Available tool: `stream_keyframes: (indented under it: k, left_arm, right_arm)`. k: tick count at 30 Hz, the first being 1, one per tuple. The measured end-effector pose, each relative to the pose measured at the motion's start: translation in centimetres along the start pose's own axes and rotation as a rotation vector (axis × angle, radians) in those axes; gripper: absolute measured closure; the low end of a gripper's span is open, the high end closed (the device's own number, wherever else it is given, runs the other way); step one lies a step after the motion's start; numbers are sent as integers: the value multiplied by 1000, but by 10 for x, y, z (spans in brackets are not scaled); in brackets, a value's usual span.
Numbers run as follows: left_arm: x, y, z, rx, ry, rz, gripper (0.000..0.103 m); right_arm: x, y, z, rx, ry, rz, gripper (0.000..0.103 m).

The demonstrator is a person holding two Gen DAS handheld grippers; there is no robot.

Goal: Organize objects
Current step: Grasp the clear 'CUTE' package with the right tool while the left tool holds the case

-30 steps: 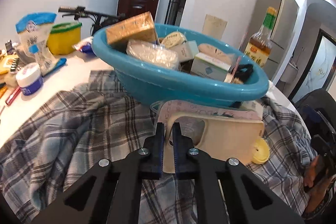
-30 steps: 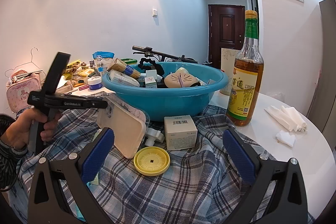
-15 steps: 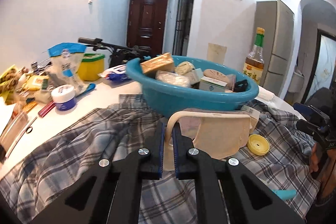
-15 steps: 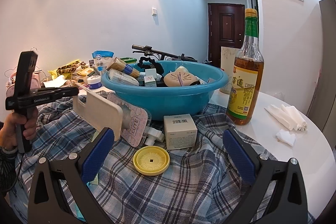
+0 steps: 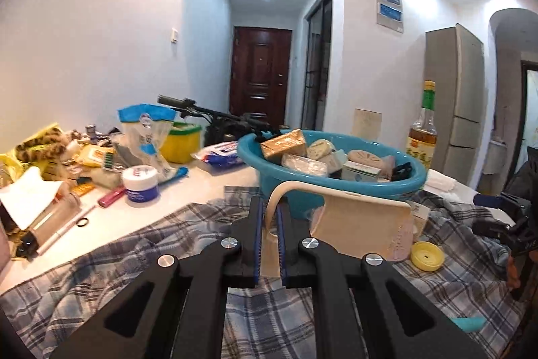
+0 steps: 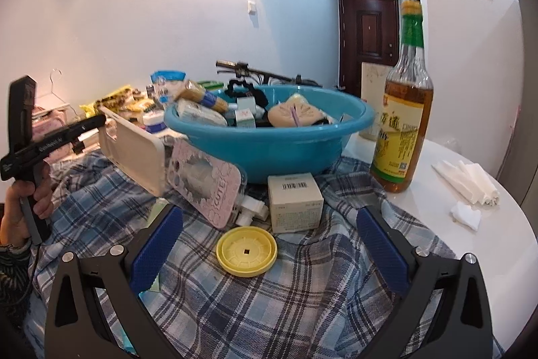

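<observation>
Left wrist view: the left tool (image 5: 269, 217) has its jaws pressed together on the edge of a cream phone case (image 5: 363, 224), pinching it at the camera cut-out. The case hangs in the air above the plaid cloth (image 5: 101, 275), just in front of the blue basin (image 5: 269, 177), which sits at twelve o'clock from the tool. The basin is heaped with boxes and packets. At three o'clock from the case a yellow lid (image 5: 427, 255) lies on the cloth. At ten o'clock a white jar (image 5: 140, 184) stands on the white surface (image 5: 134, 221) among scattered clutter. A glass bottle (image 5: 423, 140) stands upright at one o'clock behind the basin.

Right wrist view: the right tool (image 6: 269, 244) has its jaws spread wide with nothing between them, low over the cloth. The yellow lid (image 6: 246, 251) lies just ahead of it at twelve o'clock. Behind the lid a small white box (image 6: 295, 202) stands against the basin (image 6: 269, 143). A pink phone case (image 6: 205, 184) leans at eleven o'clock. The cream case (image 6: 134, 150) is held aloft at ten o'clock by the left tool (image 6: 101, 121), with a hand (image 6: 23, 211) gripping its handle. The bottle (image 6: 403, 120) stands at one o'clock.
</observation>
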State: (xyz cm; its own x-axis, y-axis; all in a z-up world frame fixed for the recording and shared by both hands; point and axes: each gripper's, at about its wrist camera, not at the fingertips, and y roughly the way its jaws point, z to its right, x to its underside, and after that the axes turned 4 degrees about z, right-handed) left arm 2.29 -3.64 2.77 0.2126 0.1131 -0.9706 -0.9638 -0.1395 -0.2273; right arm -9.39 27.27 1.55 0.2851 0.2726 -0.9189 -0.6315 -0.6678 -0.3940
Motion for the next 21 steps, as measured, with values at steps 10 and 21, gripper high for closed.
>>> stream_keyframes:
  k: [10, 21]
  left_arm:
    - [0, -1, -5, -5, -20, -2, 95]
    - [1, 3, -5, 9, -29, -20, 94]
  right_arm:
    - [1, 21, -16, -80, -61, -96, 7]
    - [-23, 75, -31, -116, -83, -186, 40]
